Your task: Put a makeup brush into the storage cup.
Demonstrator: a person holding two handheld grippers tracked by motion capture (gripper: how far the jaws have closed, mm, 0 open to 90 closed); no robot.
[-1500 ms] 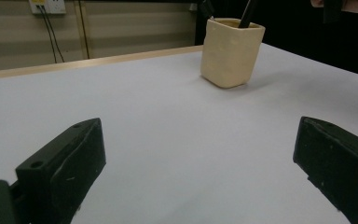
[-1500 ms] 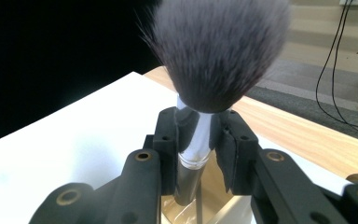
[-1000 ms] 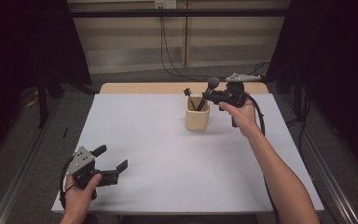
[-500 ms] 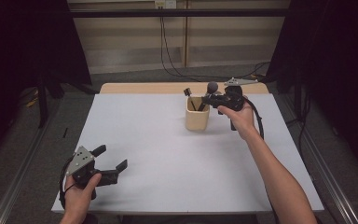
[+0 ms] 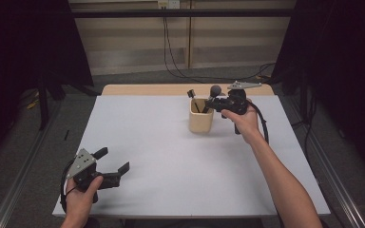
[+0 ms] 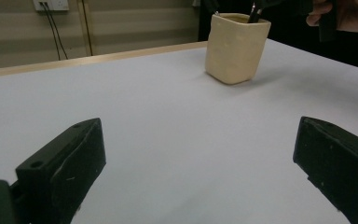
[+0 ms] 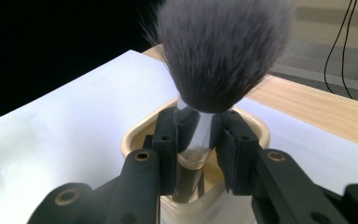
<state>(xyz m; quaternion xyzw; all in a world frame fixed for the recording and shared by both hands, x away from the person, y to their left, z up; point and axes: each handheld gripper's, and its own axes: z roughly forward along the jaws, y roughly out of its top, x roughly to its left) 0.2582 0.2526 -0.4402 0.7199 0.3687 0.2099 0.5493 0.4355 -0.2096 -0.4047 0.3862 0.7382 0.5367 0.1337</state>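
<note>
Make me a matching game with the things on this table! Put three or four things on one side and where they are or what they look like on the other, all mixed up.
Things:
1. cream ceramic cup
2. fluffy grey makeup brush
3. left tongs
4. right tongs

Descriptions:
A. open, near the table's front corner
B. gripped by its handle above the cup
C. closed around a brush handle
D. stands on the white table, holding brushes

Pairs: 1-D, 2-B, 3-A, 4-C

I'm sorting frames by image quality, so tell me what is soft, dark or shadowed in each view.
High view: even light on the white table, black surroundings at both sides. Left gripper view: the near jaws are soft, the cream cup sharper with a faint shadow at its base. Right gripper view: the brush head is blurred up close, and the upper left is black.
</note>
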